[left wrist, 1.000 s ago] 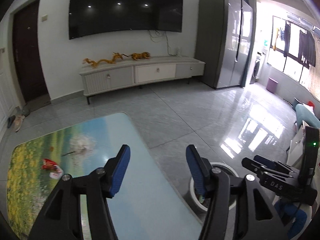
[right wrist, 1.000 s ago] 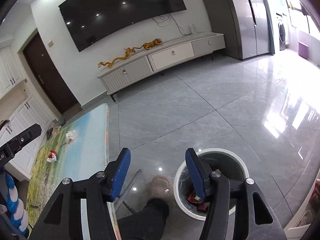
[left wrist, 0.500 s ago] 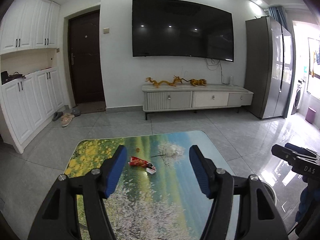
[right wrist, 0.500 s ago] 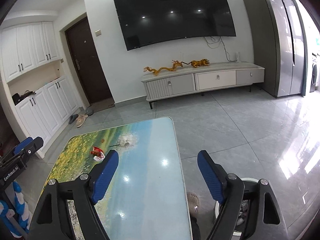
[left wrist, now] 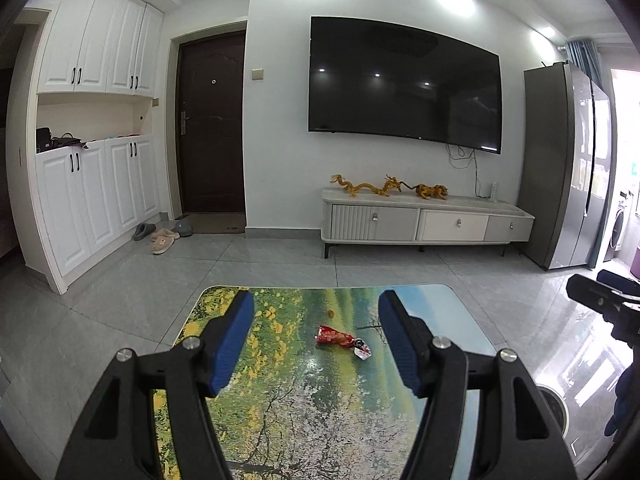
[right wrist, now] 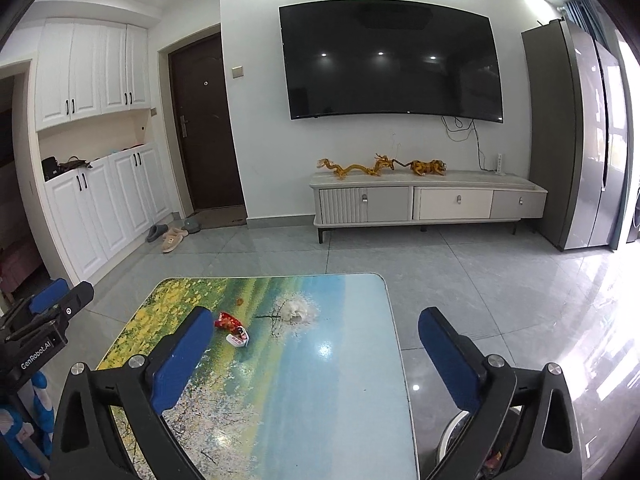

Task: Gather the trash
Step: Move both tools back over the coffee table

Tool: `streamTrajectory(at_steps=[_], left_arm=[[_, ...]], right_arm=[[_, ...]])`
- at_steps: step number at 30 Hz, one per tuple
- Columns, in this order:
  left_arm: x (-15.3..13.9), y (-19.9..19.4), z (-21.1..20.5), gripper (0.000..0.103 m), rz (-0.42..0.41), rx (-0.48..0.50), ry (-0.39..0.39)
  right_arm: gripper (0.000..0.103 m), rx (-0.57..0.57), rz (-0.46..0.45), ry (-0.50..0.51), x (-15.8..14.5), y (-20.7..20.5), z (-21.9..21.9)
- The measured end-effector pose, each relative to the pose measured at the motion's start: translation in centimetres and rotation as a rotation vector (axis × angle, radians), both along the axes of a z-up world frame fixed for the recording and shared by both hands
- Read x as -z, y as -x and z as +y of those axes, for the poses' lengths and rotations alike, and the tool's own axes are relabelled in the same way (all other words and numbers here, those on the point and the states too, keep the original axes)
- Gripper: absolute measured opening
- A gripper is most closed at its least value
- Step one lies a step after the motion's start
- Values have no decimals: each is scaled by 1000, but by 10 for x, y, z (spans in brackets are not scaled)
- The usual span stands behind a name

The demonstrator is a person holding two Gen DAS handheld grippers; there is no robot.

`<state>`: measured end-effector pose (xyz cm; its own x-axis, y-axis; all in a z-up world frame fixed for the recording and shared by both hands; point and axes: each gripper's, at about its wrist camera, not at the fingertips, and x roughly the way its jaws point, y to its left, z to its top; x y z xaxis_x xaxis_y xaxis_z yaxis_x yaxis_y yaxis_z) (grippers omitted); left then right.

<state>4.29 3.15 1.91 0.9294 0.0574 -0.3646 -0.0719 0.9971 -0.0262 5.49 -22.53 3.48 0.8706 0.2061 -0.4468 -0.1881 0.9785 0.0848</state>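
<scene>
My left gripper [left wrist: 316, 340]: matte black plastic frame w/ triangular cut-outs in each arm, two blue rubbery pads [left wrist: 232, 340] on the fingers, ribbed on the inner face. Silver round screws sit at the pivots, two per side, just behind the pads. My right gripper [right wrist: 316, 364] is the same build: black arms, blue pads [right wrist: 182, 364], silver screws behind them, triangular slots further back. Seen from the right cam, the left unit's body shows off to the left side w/ white "GenRobot.AI" lettering on black, blue finger parts ahead of it, plus a blue-and-white grip below. No skin or sleeves visible.
</scene>
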Motion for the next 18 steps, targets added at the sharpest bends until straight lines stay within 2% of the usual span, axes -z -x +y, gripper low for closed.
streamTrajectory(at_steps=[5, 11, 18], left_arm=[[1, 5, 17, 63, -27, -19, 31], [5, 8, 29, 63, -50, -39, 29], [0, -2, 44, 63, 1, -34, 2]], right_arm=[[103, -9, -24, -1, 0, 0, 14], [103, -24, -28, 6, 2, -5, 29], [103, -65, -40, -5, 0, -12, 35]])
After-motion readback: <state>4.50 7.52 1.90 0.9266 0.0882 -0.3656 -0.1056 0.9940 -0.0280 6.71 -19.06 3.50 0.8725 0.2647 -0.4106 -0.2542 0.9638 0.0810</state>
